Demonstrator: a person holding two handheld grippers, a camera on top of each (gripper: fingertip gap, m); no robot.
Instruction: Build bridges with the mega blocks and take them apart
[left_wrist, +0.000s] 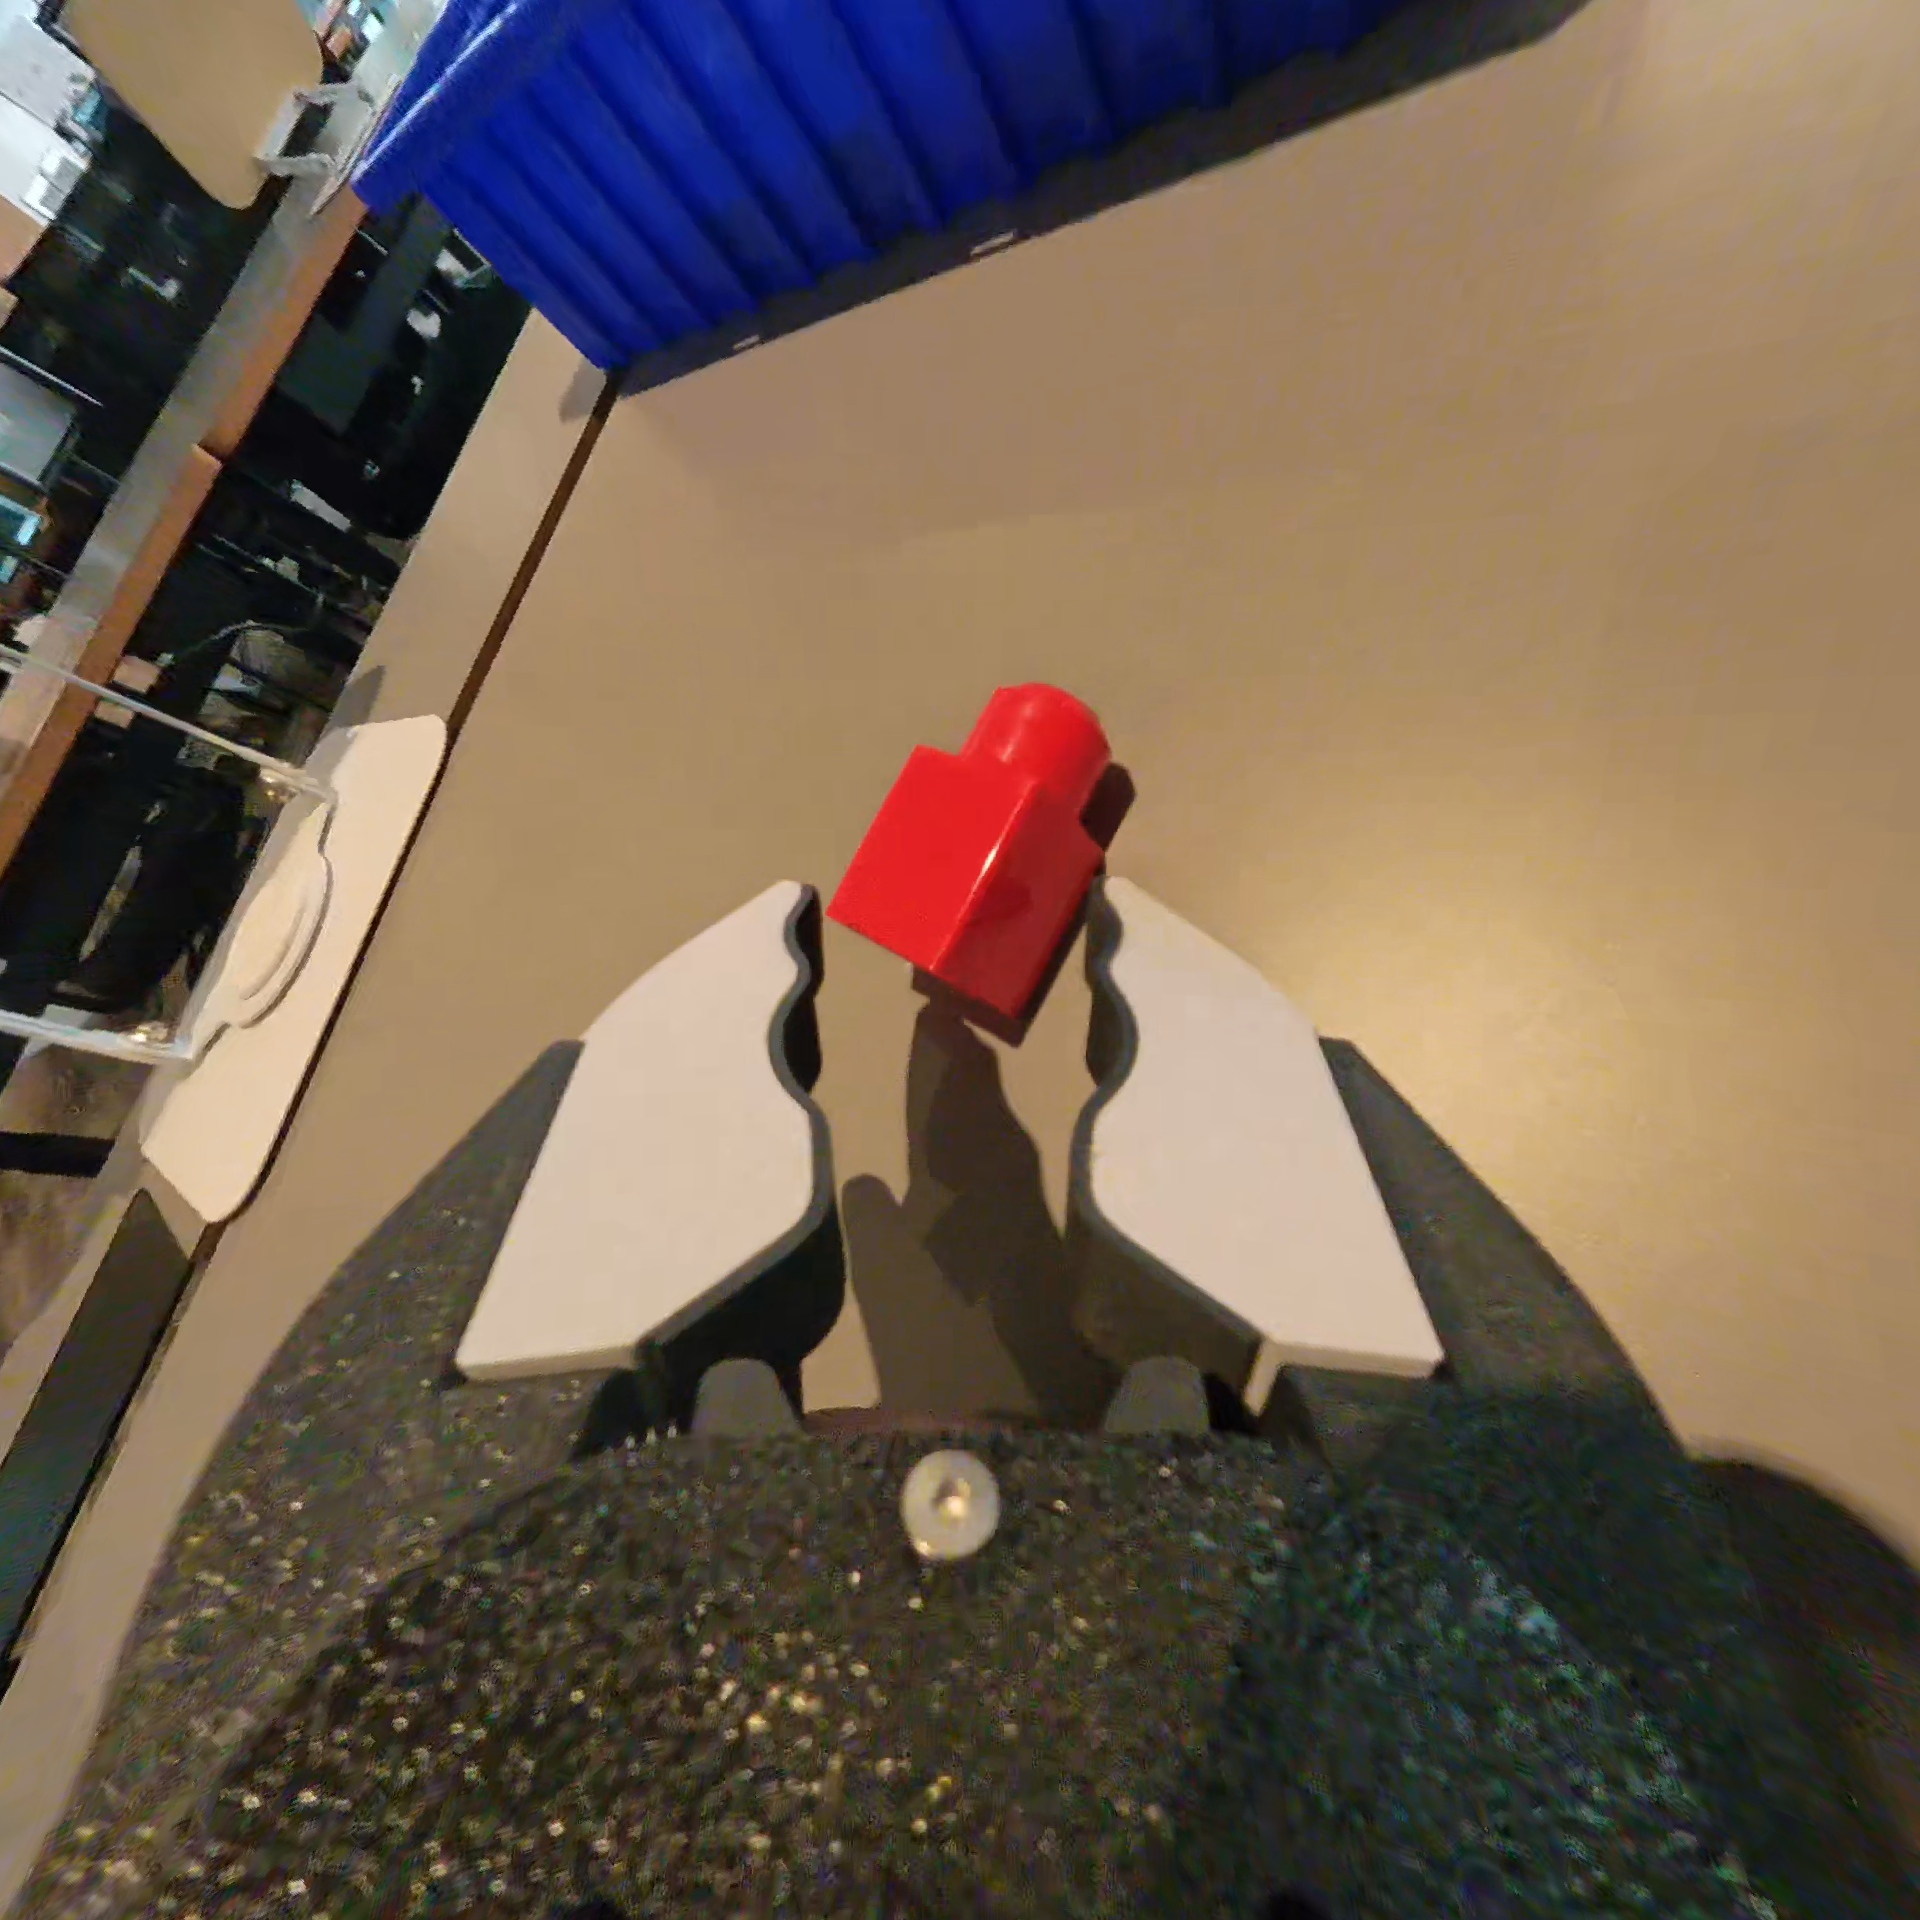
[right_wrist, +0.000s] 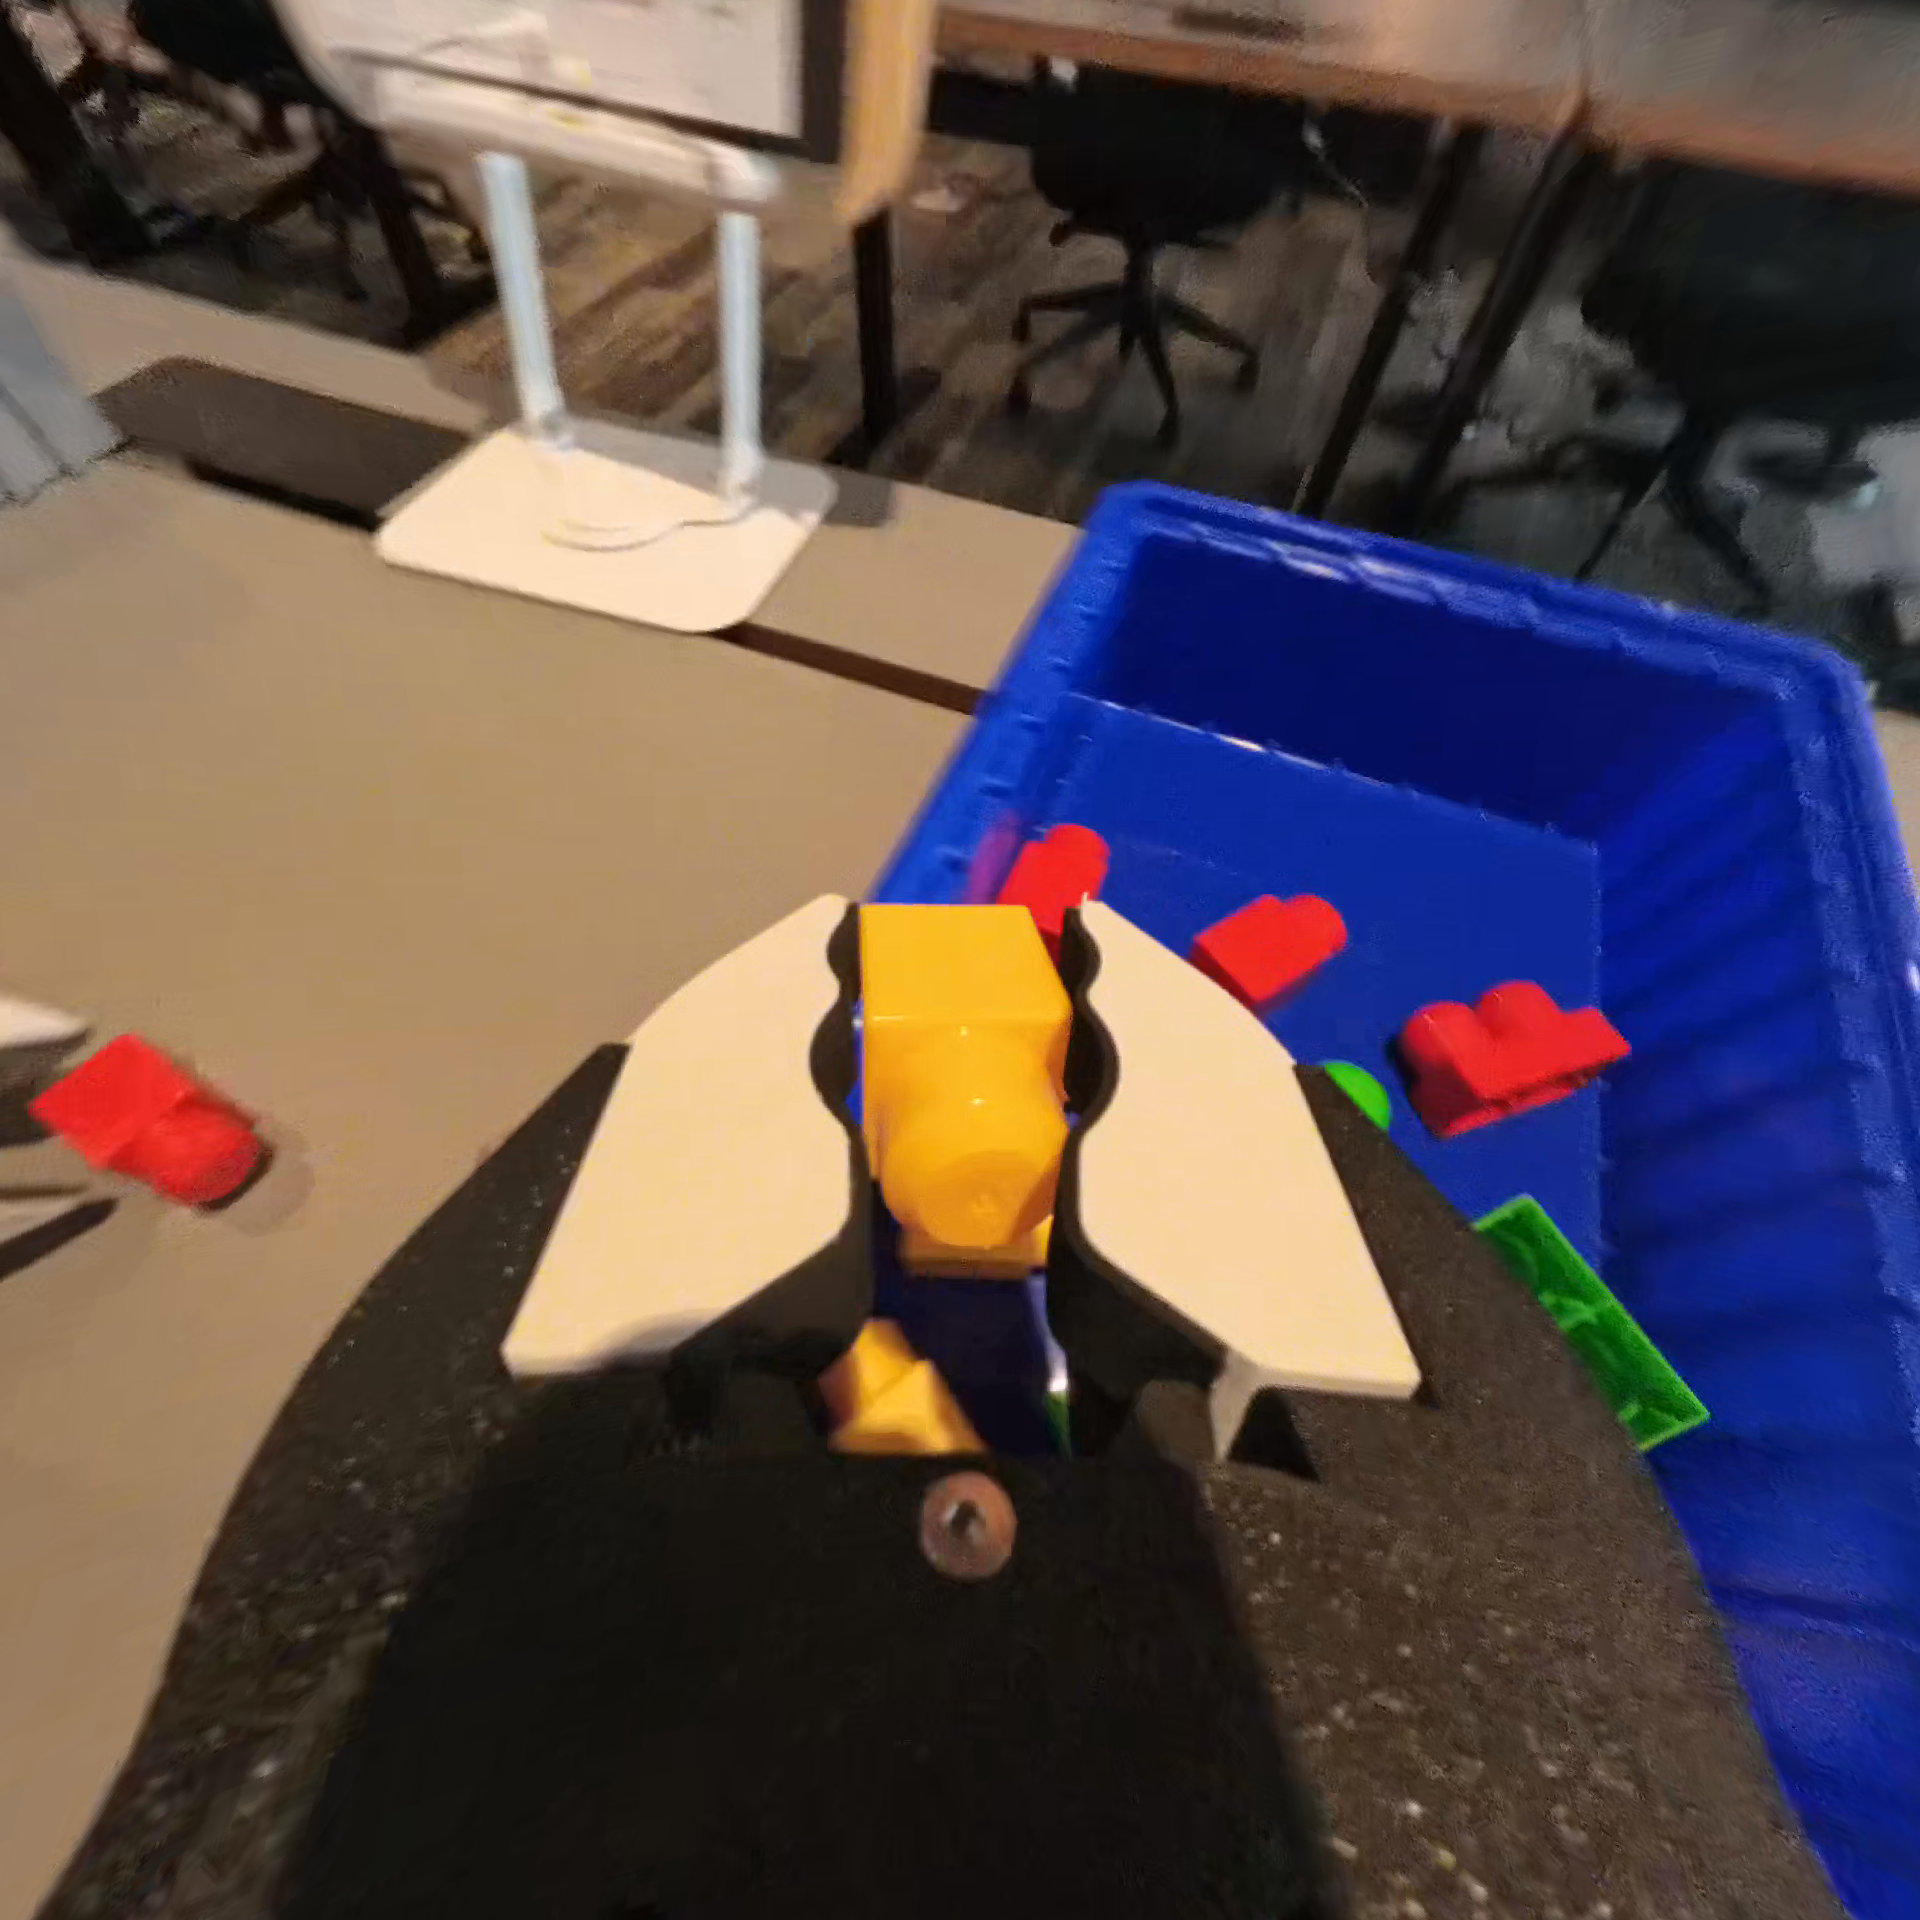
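Blue bin cut off by top edge in left wrist view. Right wrist view motion-blurred; purple block behind bin wall mostly hidden; green block half hidden behind right gripper finger.

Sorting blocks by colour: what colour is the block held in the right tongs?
Yellow block, clamped between the right tongs; the right wrist view shows it best.

- Single-stud block: red.
- Held block: yellow.
- Ribbed bin: blue; red and green blocks contained.
- Table: beige.
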